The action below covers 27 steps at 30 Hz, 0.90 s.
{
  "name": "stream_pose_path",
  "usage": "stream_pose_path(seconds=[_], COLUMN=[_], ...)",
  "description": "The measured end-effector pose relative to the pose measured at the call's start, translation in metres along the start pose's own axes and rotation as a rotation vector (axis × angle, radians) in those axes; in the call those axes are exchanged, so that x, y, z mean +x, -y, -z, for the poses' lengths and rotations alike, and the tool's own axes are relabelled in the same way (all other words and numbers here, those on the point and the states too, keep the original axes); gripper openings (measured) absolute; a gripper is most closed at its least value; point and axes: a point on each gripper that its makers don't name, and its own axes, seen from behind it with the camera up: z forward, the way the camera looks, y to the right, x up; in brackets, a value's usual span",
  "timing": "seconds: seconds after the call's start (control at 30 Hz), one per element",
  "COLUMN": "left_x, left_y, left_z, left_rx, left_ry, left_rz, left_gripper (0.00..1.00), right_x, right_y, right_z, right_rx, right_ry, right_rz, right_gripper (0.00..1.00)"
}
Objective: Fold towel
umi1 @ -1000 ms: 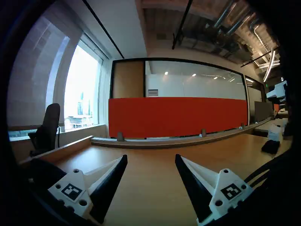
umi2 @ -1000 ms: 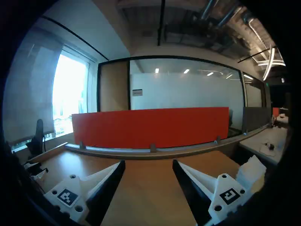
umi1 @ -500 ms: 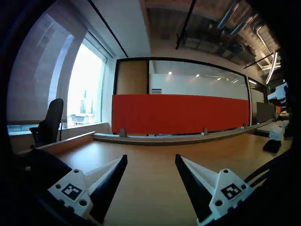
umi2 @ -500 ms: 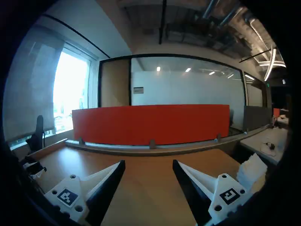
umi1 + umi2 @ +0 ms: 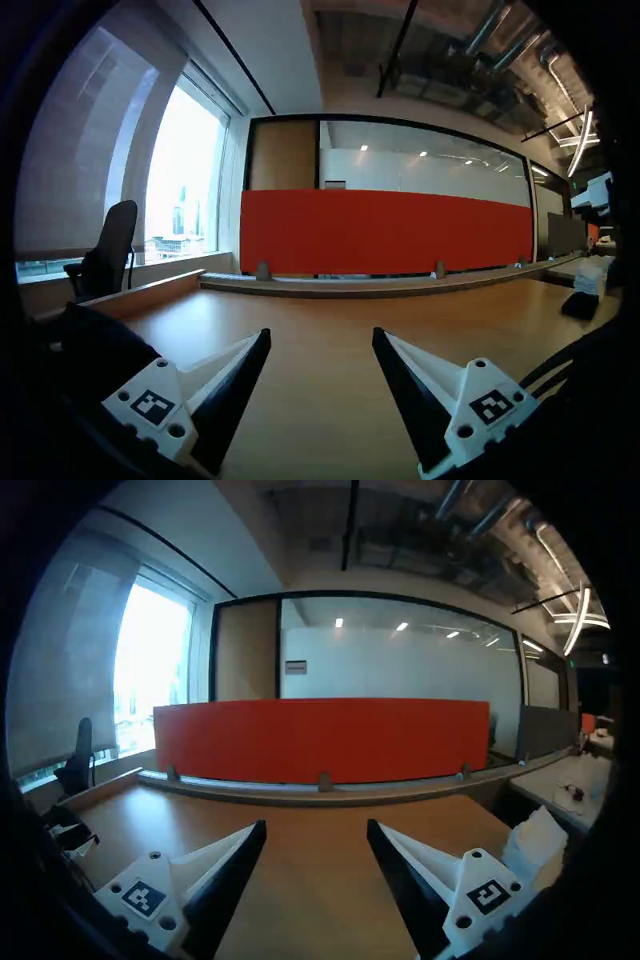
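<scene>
My left gripper (image 5: 320, 332) is open over a bare wooden desk (image 5: 320, 384), its white fingers with black pads spread wide and nothing between them. In the right gripper view my right gripper (image 5: 316, 824) hovers over the same kind of desk (image 5: 312, 888), also open and holding nothing. A crumpled white thing (image 5: 538, 844) lies at the desk's right side, just beyond the right finger; I cannot tell whether it is the towel. No cloth lies between either pair of fingers.
A red divider panel (image 5: 384, 232) stands along the desk's far edge. A black office chair (image 5: 104, 260) is by the window on the left. A black object with a white thing on it (image 5: 584, 300) rests at the far right, with dark cables (image 5: 560, 364) nearby.
Both views have shifted slightly, so the red divider sits higher in the frames and more desk shows. Both grippers stay open.
</scene>
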Motion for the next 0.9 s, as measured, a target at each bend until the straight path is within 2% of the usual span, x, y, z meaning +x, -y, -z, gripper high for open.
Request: stream_pose_path(seconds=[0.17, 0.57, 0.9], left_x=[-0.002, -0.003, -0.005], left_y=[-0.001, -0.001, -0.001], left_z=[-0.001, -0.001, -0.002], left_rx=[0.003, 0.009, 0.009], left_ry=[0.007, 0.007, 0.007], left_rz=[-0.019, -0.022, -0.021], left_gripper=[0.94, 0.94, 0.94], right_x=[-0.004, -0.002, 0.003], right_y=[0.001, -0.002, -0.018], right_z=[-0.001, 0.002, 0.004], right_rx=[-0.001, -0.004, -0.025], right_ry=[0.007, 0.005, -0.015], right_rz=[0.008, 0.003, -0.006], right_gripper=[0.97, 0.97, 0.97])
